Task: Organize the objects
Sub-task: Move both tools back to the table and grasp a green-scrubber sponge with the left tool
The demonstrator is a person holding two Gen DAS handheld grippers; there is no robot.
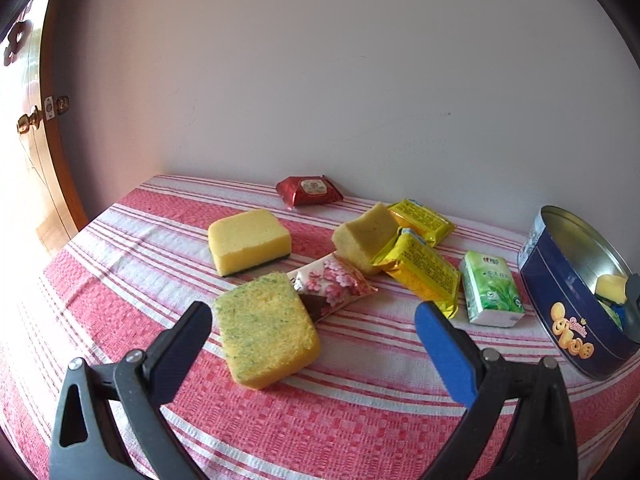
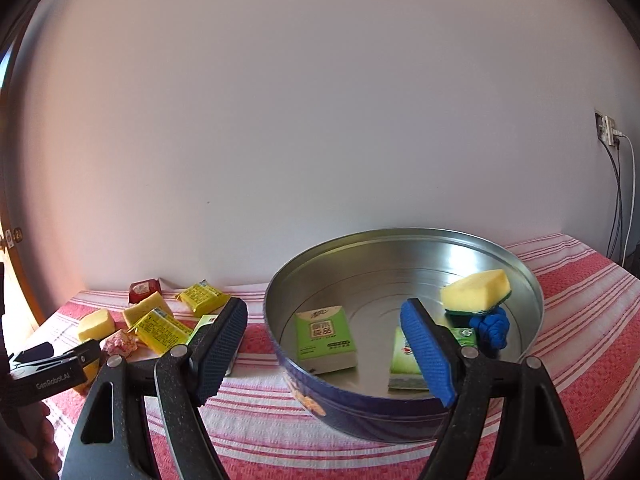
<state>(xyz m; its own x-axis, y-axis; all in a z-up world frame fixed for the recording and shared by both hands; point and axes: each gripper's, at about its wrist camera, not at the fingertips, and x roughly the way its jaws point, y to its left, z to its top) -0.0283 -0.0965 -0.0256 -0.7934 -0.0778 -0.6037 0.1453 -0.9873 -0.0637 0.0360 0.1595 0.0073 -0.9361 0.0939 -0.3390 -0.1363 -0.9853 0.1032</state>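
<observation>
Right wrist alone shows tin's (image 2: 400,412) blue toy (image 2: 493,327).

A plain pale wall (image 1: 320,80) fills the far side ahead of me, unmarked but for a few faint specks. The counter (image 1: 360,420) under it wears a cloth (image 2: 580,320) in red and white stripes, pushed right against the wall. At far left a wooden door (image 1: 56,184) stands open, brass knob (image 1: 28,122) showing, and bright daylight floods through. At far right a wall socket (image 2: 607,130) has cables (image 2: 620,200) hanging down.
</observation>
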